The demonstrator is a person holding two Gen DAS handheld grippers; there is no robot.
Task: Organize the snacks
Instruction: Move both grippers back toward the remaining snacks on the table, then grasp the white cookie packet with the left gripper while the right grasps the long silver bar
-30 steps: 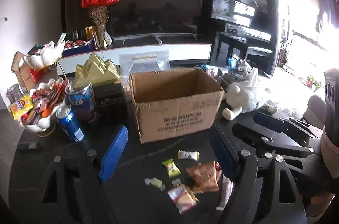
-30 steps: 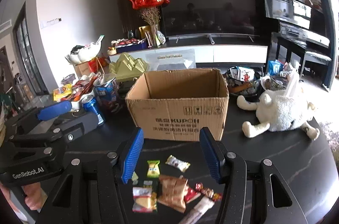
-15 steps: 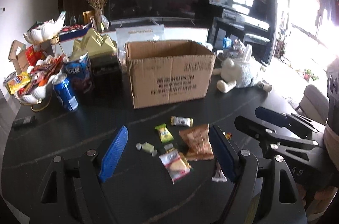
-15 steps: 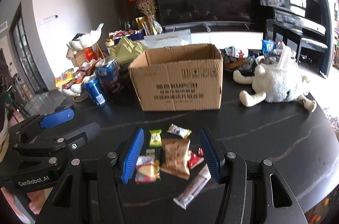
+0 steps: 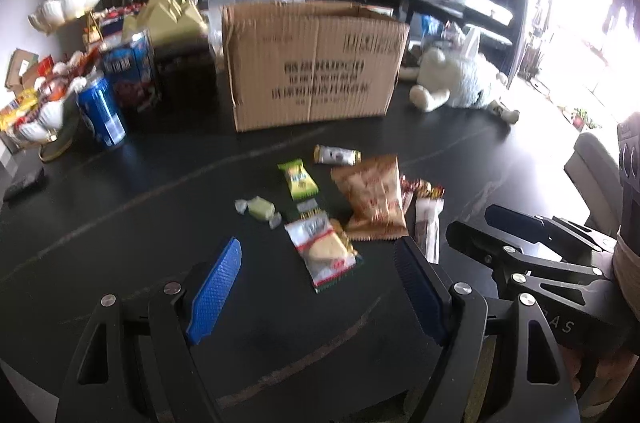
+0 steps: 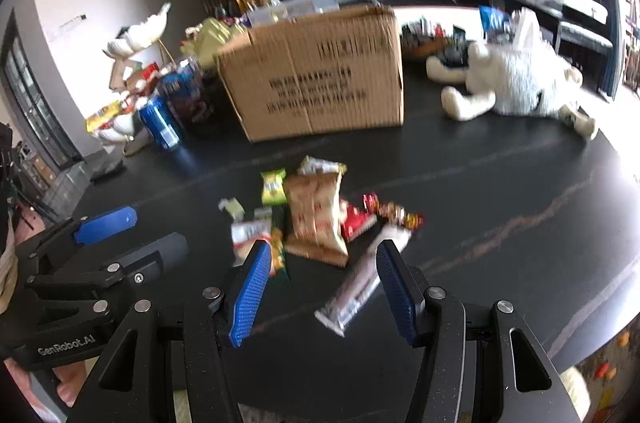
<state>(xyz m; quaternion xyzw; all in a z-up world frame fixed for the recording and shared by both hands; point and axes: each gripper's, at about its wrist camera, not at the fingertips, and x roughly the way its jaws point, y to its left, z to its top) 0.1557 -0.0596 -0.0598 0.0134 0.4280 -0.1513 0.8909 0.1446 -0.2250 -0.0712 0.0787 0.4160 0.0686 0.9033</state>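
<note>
Two claws, my left claw (image 5: 316, 287) and right claw (image 6: 320, 287), hover with jaws apart over loose snacks (image 5: 344, 207) lying on the table (image 5: 120, 223) before the cardboard box (image 5: 316, 63). Step: approach. Next, probably, closing on one packet.

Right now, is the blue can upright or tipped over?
Upright. The blue can stands on its base on the table, top rim up, left of the box.

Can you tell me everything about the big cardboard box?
The cardboard box is brown corrugated card with dark printed characters on its front, too blurred to read. It stands upright on the dark table, top open, its inside hidden from here. The loose snacks lie in front of it, not touching. Neither gripper touches it.
</note>
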